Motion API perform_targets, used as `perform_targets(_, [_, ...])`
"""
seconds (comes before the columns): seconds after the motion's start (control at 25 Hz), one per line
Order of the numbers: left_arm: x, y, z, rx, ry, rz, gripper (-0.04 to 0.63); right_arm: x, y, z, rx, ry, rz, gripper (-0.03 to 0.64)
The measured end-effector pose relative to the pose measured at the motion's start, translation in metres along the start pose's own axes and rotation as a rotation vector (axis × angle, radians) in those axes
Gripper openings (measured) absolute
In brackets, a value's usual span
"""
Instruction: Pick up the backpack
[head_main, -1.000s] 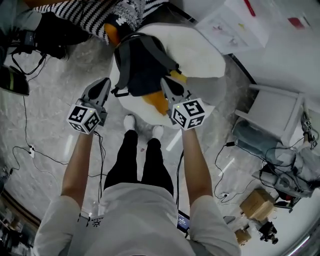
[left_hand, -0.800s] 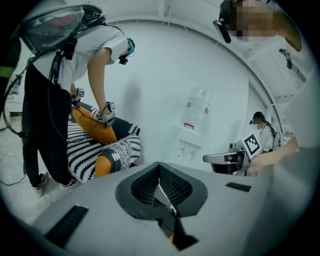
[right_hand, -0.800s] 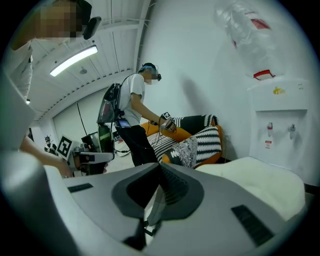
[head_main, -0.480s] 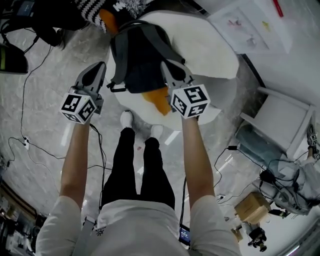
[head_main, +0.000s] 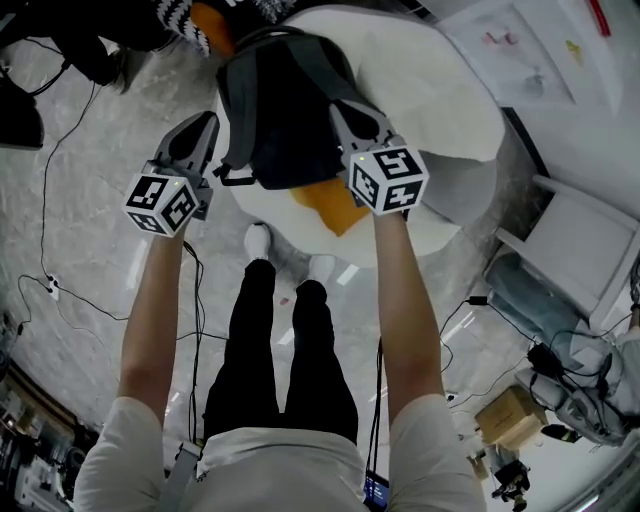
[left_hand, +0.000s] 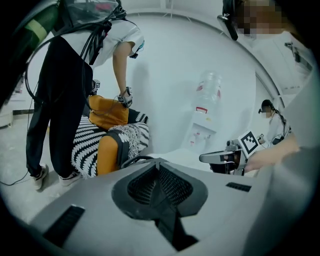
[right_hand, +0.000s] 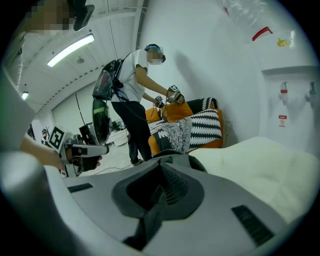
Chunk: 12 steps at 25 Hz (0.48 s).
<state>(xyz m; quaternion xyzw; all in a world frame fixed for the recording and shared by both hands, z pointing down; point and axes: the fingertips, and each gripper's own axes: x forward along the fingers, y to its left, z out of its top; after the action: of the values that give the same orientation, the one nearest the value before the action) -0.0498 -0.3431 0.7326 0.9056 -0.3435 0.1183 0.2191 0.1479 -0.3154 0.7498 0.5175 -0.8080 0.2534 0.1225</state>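
Head view and both gripper views. Open marble floor (head_main: 90, 150) lies to the left of the left gripper (head_main: 203, 122), crossed by a thin cable (head_main: 48, 285). To the right, the room is bounded by a large white cushion (head_main: 440, 110), whose rounded edge curves down beside the right gripper (head_main: 345, 108), and further off by a white chair (head_main: 580, 230) and a cardboard box (head_main: 510, 415). The person's black trousers (head_main: 275, 340) and white shoes (head_main: 258, 240) stand just below the cushion's near edge.

The backpack (head_main: 285, 110) rests on the cushion, between the two grippers. The left gripper points along its left edge, just beside a side buckle strap (head_main: 235, 178), over the floor. The right gripper lies over its right side, tip on a grey shoulder strap (head_main: 335, 80). On each gripper the jaws are closed together, meeting in a single ridge; whether the right pair pinches fabric cannot be told.

The backpack is dark grey to black and soft-sided, with lighter grey straps. An orange patch (head_main: 335, 200) of the cushion shows below its lower edge
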Motion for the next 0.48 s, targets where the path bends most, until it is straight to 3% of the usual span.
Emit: perform_targets(0.48, [0.043,0.035,-0.055,0.016,0.099,-0.008,0.018,0.055,-0.03,-0.028,-0.077,0.08,-0.016,0.008])
